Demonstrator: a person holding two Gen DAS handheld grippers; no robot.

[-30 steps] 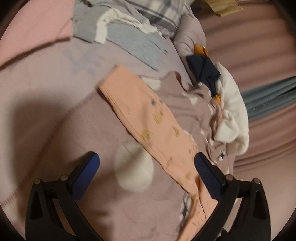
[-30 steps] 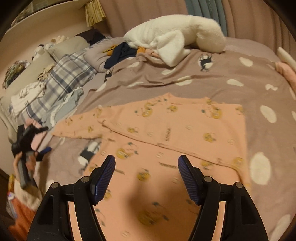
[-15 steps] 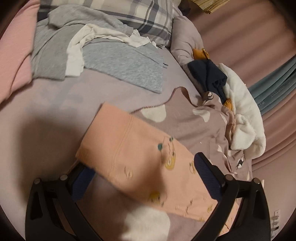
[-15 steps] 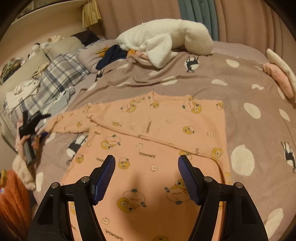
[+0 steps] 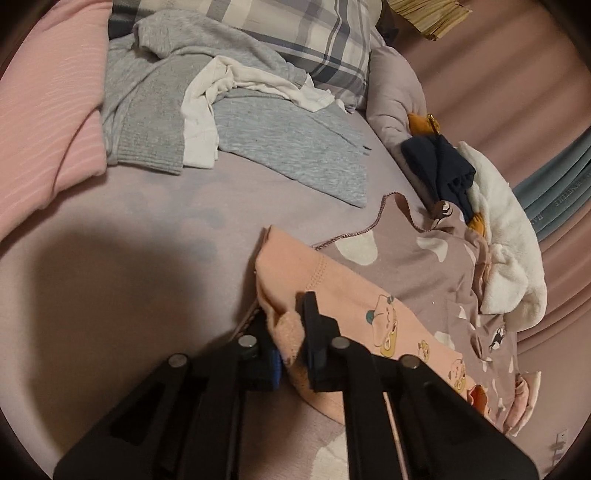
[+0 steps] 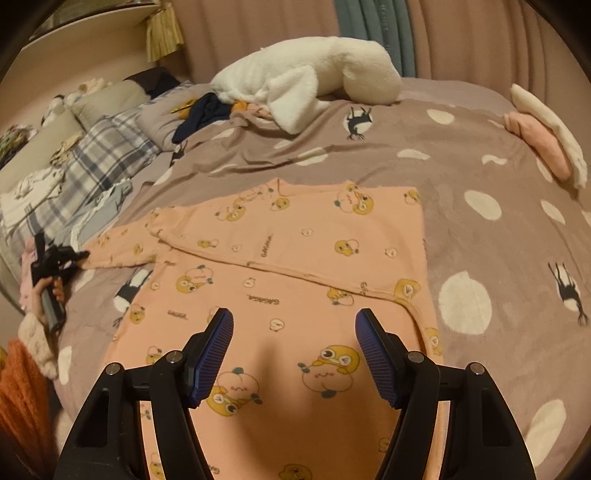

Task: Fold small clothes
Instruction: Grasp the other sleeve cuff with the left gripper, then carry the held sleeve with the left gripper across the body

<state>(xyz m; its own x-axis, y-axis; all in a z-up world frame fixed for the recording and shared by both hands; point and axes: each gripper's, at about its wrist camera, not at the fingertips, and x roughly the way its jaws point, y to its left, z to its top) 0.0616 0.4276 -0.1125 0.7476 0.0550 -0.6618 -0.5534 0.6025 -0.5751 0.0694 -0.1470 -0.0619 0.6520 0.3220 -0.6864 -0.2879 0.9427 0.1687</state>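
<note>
**A:** At the left edge of the spotted blanket point(image 6: 480, 177), the left gripper point(image 5: 291, 332) has just closed its jaws, and they now pinch the cuff of the peach top's sleeve point(image 5: 291, 280). What could go wrong from here?

**B:** The bite looks shallow: only a bunched fold of cuff sits between the pads. If the sleeve is pulled across quickly, the knit may slip free. A harder tug may instead drag the whole top point(image 6: 295, 258) and spoil the flat lay.

**A:** And the right gripper point(image 6: 293, 350)?

**B:** Its jaws stand apart, holding nothing, above the lower body of the top. The other sleeve already lies folded across the chest. If this gripper does not pin the cloth while the left sleeve travels, the body may wrinkle or that folded sleeve may shift.

**A:** Where does the top lie?

**B:** Spread face up in the middle of the blanket, neck toward the far edge, its left sleeve reaching out to the blanket's left edge.

**A:** The surface and the room?

**B:** A bed. The blanket is soft and yields, so it may ruck up with the cloth. Beyond its left edge lies the bare sheet point(image 5: 129, 240), with grey clothes point(image 5: 258, 122), a plaid pillow point(image 5: 295, 40) and a pink pillow point(image 5: 44, 110). A white fleece point(image 6: 306, 81) lies at the far edge, small folded pieces point(image 6: 543, 144) at the right. Pink curtains point(image 6: 258, 33) hang behind.
</note>
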